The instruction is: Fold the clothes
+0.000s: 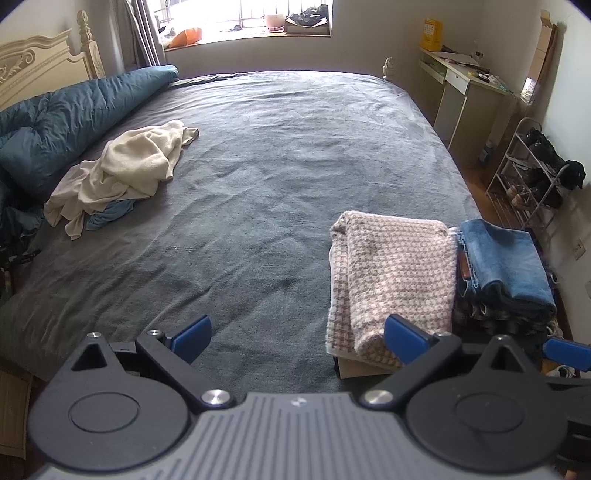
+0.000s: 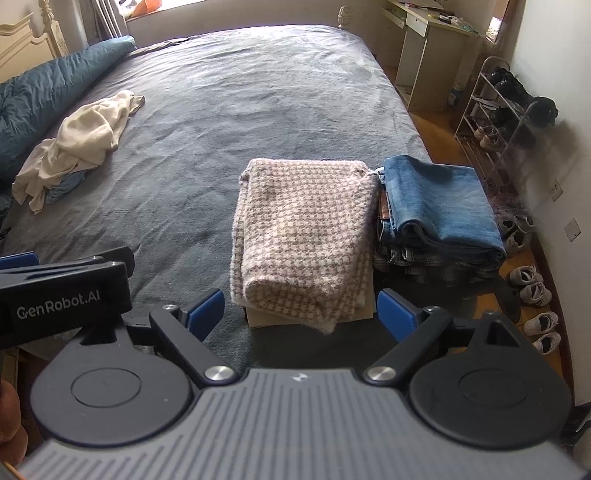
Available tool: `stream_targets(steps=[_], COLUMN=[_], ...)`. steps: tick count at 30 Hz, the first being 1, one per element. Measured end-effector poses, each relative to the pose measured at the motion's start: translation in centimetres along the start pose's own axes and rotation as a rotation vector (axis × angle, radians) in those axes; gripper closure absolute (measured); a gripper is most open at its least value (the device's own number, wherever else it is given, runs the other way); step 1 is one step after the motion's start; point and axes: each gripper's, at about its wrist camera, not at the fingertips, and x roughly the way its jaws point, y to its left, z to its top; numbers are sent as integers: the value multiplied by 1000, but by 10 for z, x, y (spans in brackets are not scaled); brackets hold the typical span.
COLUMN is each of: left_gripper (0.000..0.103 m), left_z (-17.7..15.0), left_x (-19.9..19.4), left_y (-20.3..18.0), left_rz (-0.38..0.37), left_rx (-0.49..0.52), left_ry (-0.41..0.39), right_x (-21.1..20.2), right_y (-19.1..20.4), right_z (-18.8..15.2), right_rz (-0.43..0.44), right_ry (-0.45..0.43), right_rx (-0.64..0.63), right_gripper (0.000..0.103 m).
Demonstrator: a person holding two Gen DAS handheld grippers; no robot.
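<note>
A folded pink-and-brown houndstooth garment (image 1: 395, 273) (image 2: 303, 236) lies on a beige folded piece at the near right of the grey bed (image 1: 258, 166) (image 2: 221, 110). Beside it, on the right, sits a stack topped with folded blue jeans (image 1: 506, 258) (image 2: 439, 199). A crumpled cream garment (image 1: 129, 166) (image 2: 81, 140) is heaped over a blue one (image 1: 110, 214) at the far left. My left gripper (image 1: 298, 339) is open over bare sheet, left of the folded garment. My right gripper (image 2: 301, 314) is open, its blue pads apart on either side of the houndstooth garment's near end.
A rolled blue duvet (image 1: 74, 114) (image 2: 55, 81) lies along the cream headboard (image 1: 40, 62) on the left. A desk (image 1: 465, 85) (image 2: 424, 44), a shoe rack (image 1: 528, 173) (image 2: 498, 107) and loose shoes (image 2: 535, 295) line the floor on the right. A window sill (image 1: 258, 29) is beyond the bed.
</note>
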Motion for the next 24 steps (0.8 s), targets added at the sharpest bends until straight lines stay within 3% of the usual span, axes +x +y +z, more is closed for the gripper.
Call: stream_targets(steps=[24], left_gripper=[2], left_z=[0], left_x=[2], left_y=[-3], left_rz=[4], left_rx=[-5], left_ry=[-9], right_x=[2], right_y=[0], right_z=[2], right_rz=[-20], right_ry=[8], right_rx=[-26], right_gripper=[13])
